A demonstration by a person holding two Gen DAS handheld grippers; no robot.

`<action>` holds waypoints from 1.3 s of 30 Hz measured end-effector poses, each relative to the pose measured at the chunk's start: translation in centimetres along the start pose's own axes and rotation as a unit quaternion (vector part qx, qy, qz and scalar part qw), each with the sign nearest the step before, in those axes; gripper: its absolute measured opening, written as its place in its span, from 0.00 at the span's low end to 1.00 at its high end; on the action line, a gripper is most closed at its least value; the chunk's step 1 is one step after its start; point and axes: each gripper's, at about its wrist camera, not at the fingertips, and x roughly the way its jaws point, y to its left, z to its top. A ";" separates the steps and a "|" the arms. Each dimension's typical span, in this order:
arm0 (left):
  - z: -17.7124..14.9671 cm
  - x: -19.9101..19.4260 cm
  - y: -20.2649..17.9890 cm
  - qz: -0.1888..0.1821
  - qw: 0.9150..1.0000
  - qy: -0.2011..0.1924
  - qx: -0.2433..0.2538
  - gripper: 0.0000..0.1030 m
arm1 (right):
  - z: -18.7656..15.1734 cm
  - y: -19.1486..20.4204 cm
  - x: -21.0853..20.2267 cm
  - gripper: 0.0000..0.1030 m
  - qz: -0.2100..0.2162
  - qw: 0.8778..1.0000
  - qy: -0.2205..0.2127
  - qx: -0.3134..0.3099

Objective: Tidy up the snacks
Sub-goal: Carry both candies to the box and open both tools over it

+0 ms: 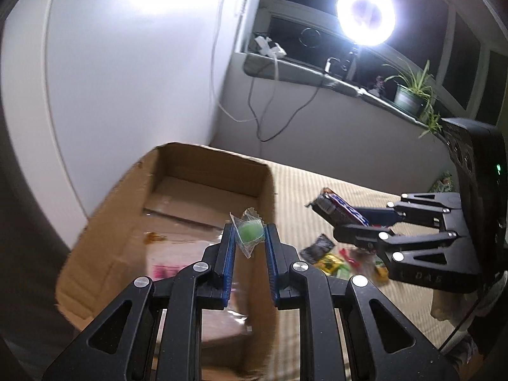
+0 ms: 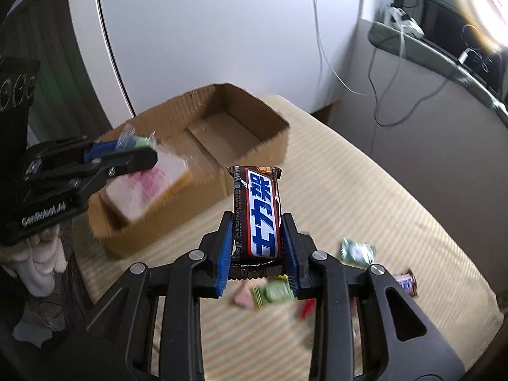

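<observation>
Snacks (image 2: 273, 295) loose on cloth | box (image 2: 254, 146) beside | lamp (image 1: 365, 16) behind

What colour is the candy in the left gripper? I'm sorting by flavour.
Green, in a clear wrapper, clamped in the left gripper; the left wrist view shows it best.

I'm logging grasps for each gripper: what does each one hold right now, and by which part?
Left gripper pinches the green candy across its middle; right gripper clamps the chocolate bar by its lower half.
</observation>
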 end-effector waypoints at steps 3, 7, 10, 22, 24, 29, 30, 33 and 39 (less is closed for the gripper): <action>0.1 0.2 0.9 0.006 1.000 0.000 -0.007 0.16 | 1.5 0.6 1.1 0.29 0.007 1.000 0.000 -0.003; 0.2 0.5 1.4 0.012 1.000 0.002 -0.010 0.16 | 3.2 1.5 2.6 0.29 0.016 1.000 0.001 -0.008; 0.1 0.5 1.9 0.015 1.000 0.002 -0.012 0.16 | 4.1 2.2 3.6 0.29 0.020 1.000 0.003 -0.013; -0.2 0.8 2.1 0.026 1.000 0.005 -0.009 0.16 | 5.4 2.7 6.4 0.29 0.033 0.999 0.016 -0.011; -0.2 0.8 2.2 0.026 1.000 0.005 -0.010 0.16 | 5.4 2.8 6.6 0.29 0.034 0.999 0.018 -0.012; -0.2 0.9 2.3 0.028 1.000 0.005 -0.012 0.17 | 5.6 3.0 6.8 0.29 0.035 0.999 0.020 -0.015; -0.2 0.9 2.3 0.028 1.000 0.006 -0.011 0.17 | 5.6 3.0 6.7 0.29 0.035 0.999 0.020 -0.016; -0.2 0.8 2.1 0.030 0.999 0.006 -0.010 0.17 | 5.7 3.1 6.7 0.29 0.032 0.999 0.014 -0.018; -0.3 0.4 1.9 0.037 0.999 0.005 -0.009 0.26 | 5.7 2.9 5.8 0.65 0.017 1.000 -0.001 -0.012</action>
